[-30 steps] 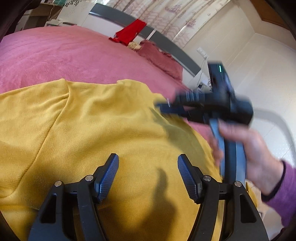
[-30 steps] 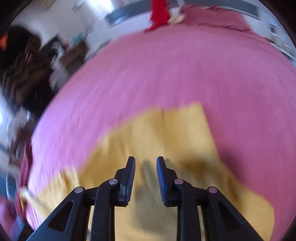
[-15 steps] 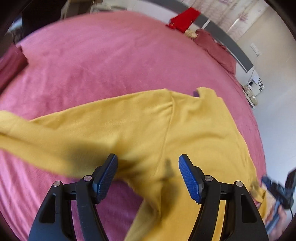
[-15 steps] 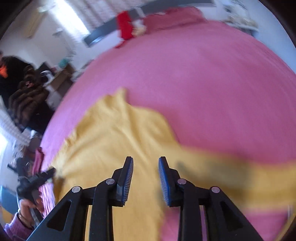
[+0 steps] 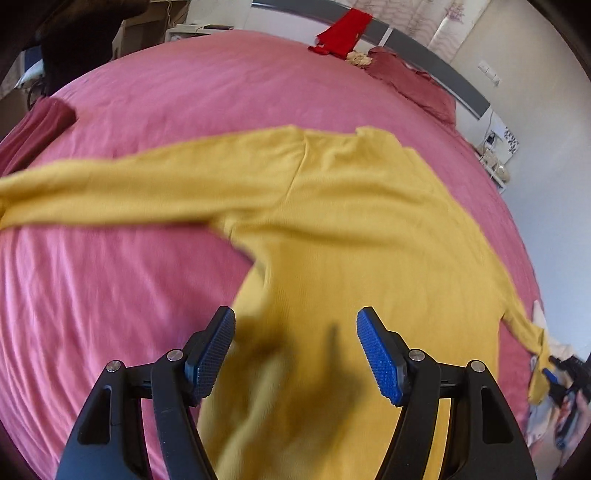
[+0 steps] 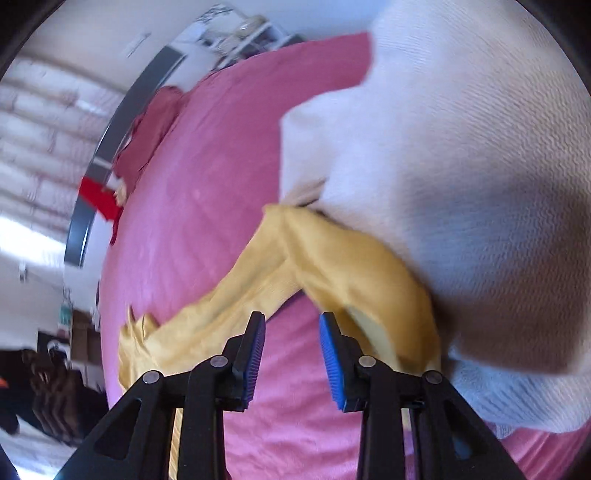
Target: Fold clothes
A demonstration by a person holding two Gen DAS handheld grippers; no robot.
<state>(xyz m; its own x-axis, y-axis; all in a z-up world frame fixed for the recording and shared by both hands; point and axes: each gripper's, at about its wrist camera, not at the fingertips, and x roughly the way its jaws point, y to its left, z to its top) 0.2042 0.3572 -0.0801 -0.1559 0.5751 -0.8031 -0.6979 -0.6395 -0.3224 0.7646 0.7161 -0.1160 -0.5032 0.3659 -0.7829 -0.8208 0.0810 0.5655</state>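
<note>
Sweater: a yellow long-sleeved sweater (image 5: 351, 229) is spread on the pink bed (image 5: 147, 110), its body directly ahead of and partly beneath the left gripper, one sleeve (image 5: 110, 192) stretched far out to that gripper's left.
Other sleeve: in the right wrist view the second sleeve (image 6: 295, 266) is seen bent and rumpled just ahead of the right gripper, its far part tucked against a white garment (image 6: 461, 184) lying to the gripper's right.
Left gripper: the left gripper (image 5: 295, 354) is released, jaws spread wide above the lower body of the sweater, nothing pinched.
Right gripper: the right gripper (image 6: 291, 354) is parted by a narrow gap and holds nothing; only bed cover is seen between the pads.
Step in hand: judged to be the flattening and arranging of the sweater before the first fold.
How it is done well: the rumpled sleeve is best pinched near its cuff, a single layer only, and drawn straight away from the white garment so that the two are not lifted together; the hem is best held down meanwhile by the left gripper.
Risk: the bed cover may be caught with the knit if the pinch is made too deep.
Surroundings: a red cloth (image 5: 343, 33) and a dark red garment (image 5: 406, 81) lie far ahead, by the headboard.
</note>
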